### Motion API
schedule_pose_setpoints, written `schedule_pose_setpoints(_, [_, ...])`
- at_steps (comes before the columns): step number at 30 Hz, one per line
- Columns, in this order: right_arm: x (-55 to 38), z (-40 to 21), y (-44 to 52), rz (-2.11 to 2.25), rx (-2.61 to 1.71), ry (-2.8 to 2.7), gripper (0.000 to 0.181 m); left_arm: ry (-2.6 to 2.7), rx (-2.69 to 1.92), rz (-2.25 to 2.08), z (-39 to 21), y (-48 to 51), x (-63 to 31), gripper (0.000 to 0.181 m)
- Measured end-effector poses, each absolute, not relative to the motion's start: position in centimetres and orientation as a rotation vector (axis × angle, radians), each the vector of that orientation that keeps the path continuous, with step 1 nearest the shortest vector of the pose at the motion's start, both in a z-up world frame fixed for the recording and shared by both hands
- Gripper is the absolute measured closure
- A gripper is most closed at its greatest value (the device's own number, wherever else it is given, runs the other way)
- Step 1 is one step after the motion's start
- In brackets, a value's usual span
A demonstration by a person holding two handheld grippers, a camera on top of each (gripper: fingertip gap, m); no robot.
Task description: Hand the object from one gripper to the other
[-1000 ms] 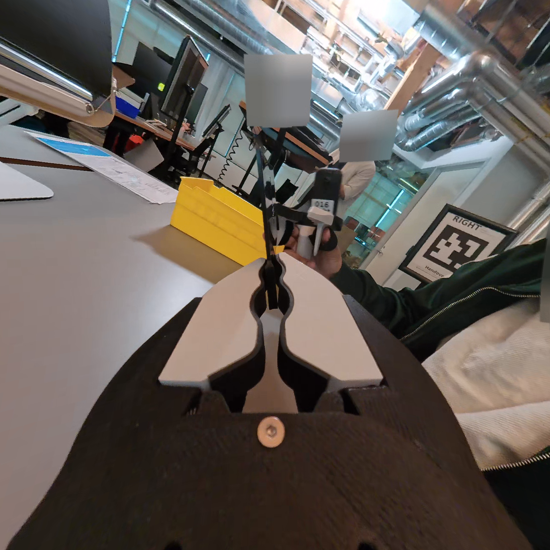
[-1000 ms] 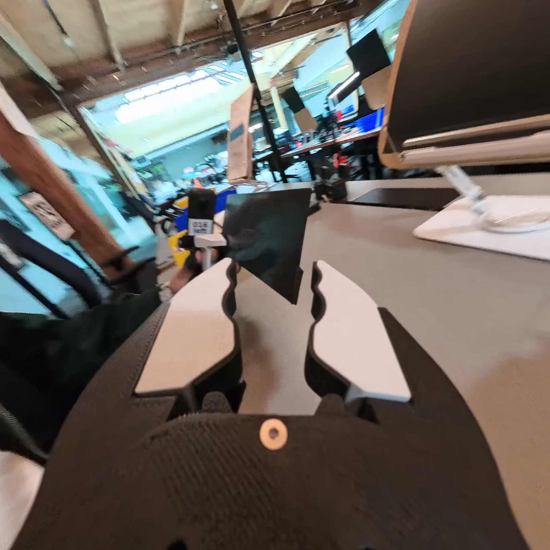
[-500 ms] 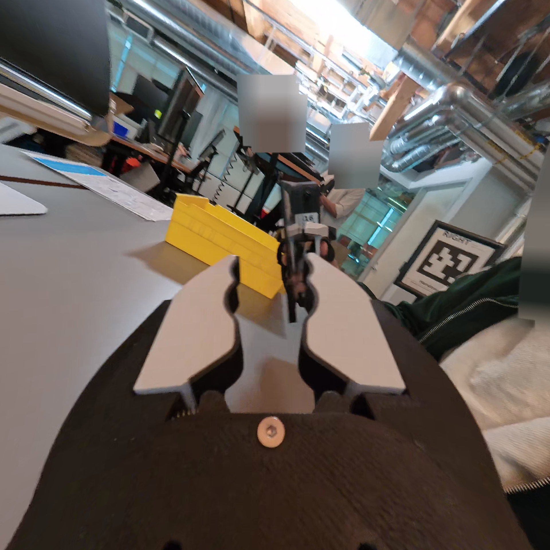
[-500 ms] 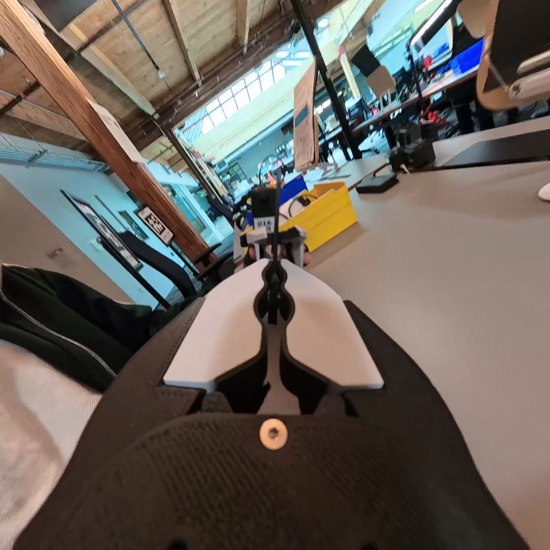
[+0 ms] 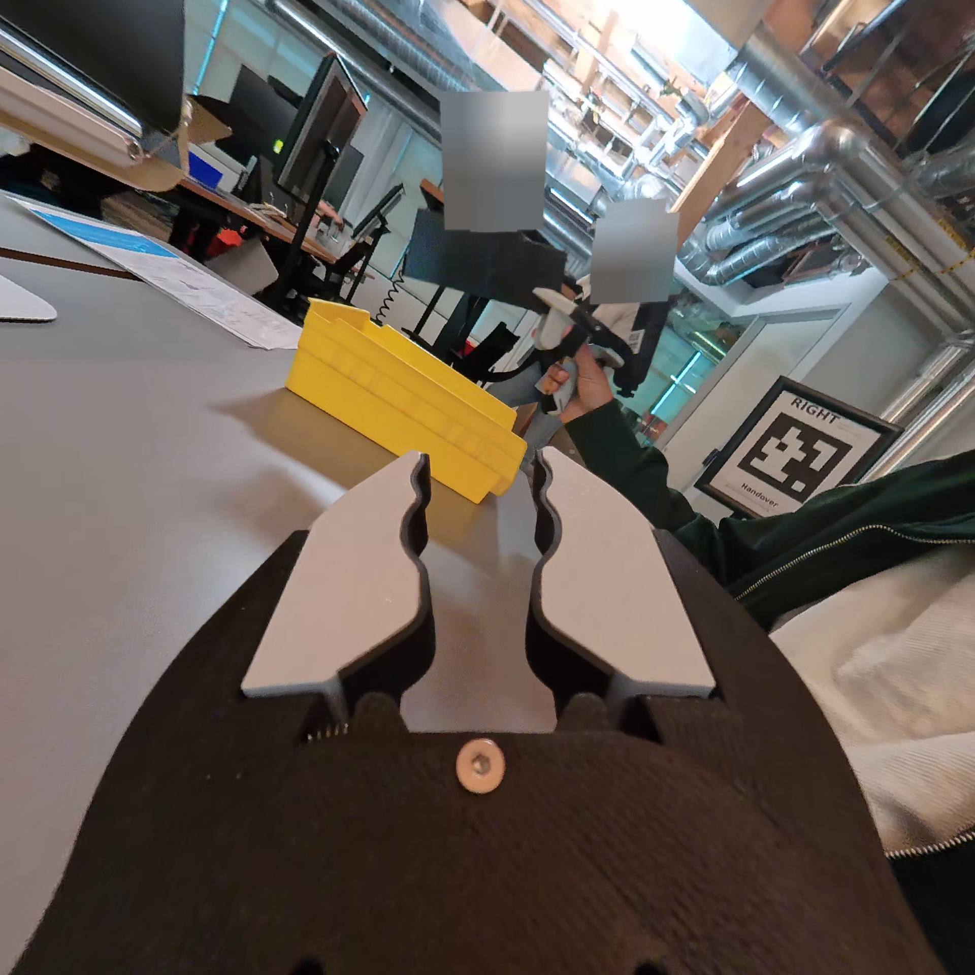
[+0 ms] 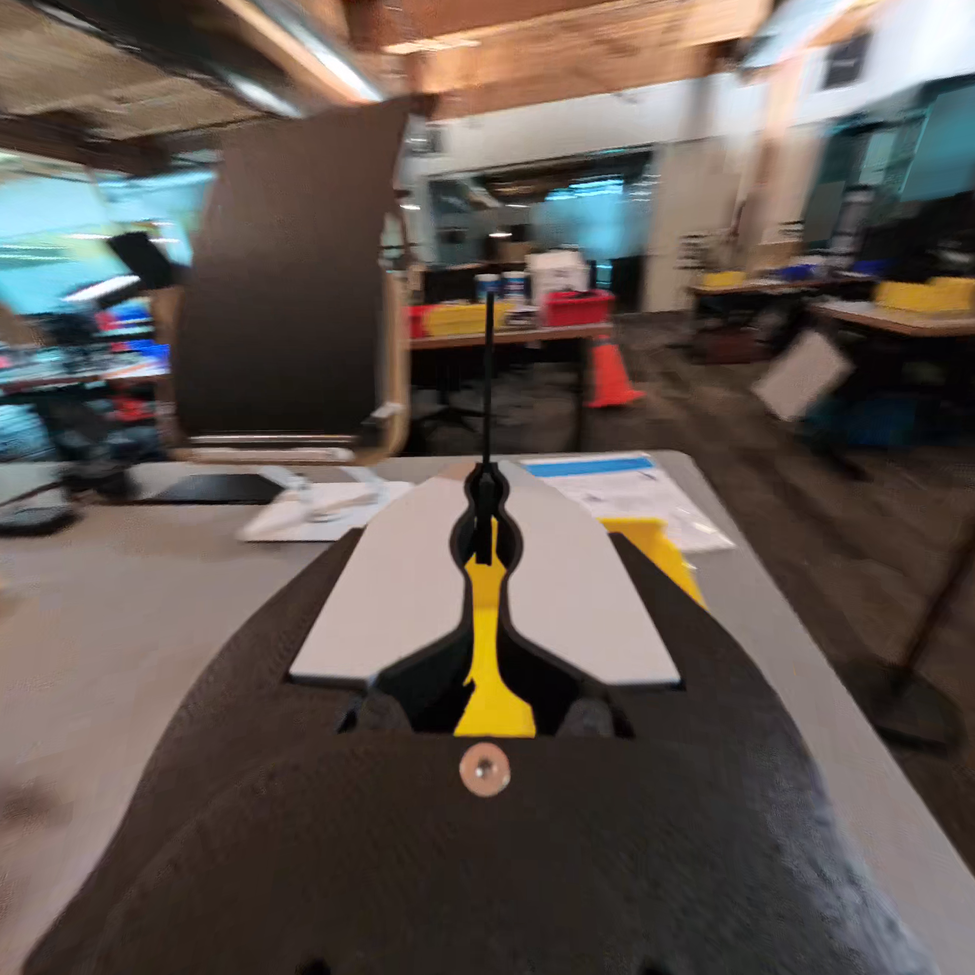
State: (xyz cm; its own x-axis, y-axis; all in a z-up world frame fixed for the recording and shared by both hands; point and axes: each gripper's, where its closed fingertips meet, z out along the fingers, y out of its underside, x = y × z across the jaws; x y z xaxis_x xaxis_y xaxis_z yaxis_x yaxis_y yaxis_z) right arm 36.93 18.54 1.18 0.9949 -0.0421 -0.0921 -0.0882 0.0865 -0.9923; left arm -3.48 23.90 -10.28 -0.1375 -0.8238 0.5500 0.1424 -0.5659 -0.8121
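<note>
The object is a thin black flat plate. My right gripper (image 6: 488, 469) is shut on its lower edge, and it stands edge-on as a thin black line (image 6: 489, 380) rising from the jaws. In the left wrist view the same plate (image 5: 475, 264) shows as a dark panel held up in the air by the right gripper (image 5: 551, 306), which a hand (image 5: 585, 380) carries beyond the yellow bin. My left gripper (image 5: 480, 469) is open and empty, low over the grey table (image 5: 132, 448).
A yellow bin (image 5: 401, 401) lies on the table just past my left gripper; it also shows under my right gripper (image 6: 649, 548). A printed sheet (image 5: 200, 285), a monitor (image 6: 285, 290) and its white base (image 6: 316, 512) are on the table. A green sleeve (image 5: 791, 533) is at right. The grippers' ends are close to 45 centimeters from one another.
My left gripper opened and let go of the plate. My right gripper shut on it and swung away with it, up and over the yellow bin.
</note>
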Motion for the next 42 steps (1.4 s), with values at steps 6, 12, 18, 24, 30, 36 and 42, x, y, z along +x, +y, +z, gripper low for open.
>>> schedule_pose_setpoints(6, [42.4,-7.2,19.1,0.225,-1.54,0.519,0.179,0.858,-1.477,-1.751,-11.1,23.0,-2.4,0.143])
schedule_pose_setpoints(12, [40.3,-13.2,22.0,0.443,-1.683,0.731,0.179,0.946,-1.537,-1.679,-12.4,22.4,-1.5,0.143])
schedule_pose_setpoints(18, [36.2,-16.4,22.5,0.627,-2.012,0.574,0.166,0.978,-1.559,-1.655,-13.0,22.3,-1.3,0.143])
schedule_pose_setpoints(24, [34.1,-18.9,20.5,0.661,-2.327,0.374,0.15,0.979,-1.567,-1.649,-13.2,22.3,-1.3,0.143])
schedule_pose_setpoints(30, [30.0,-16.8,16.6,0.836,-2.525,0.036,0.162,0.973,-1.573,-1.652,-13.4,22.5,-1.3,0.143])
schedule_pose_setpoints(36, [31.5,-11.6,18.6,0.723,-2.27,0.052,0.169,0.986,-1.577,-1.646,-13.5,22.3,-1.1,0.143])
schedule_pose_setpoints(42, [30.5,-3.6,20.1,0.446,-1.836,-0.179,0.164,1.04,-1.625,-1.602,-14.1,21.9,-0.8,0.144])
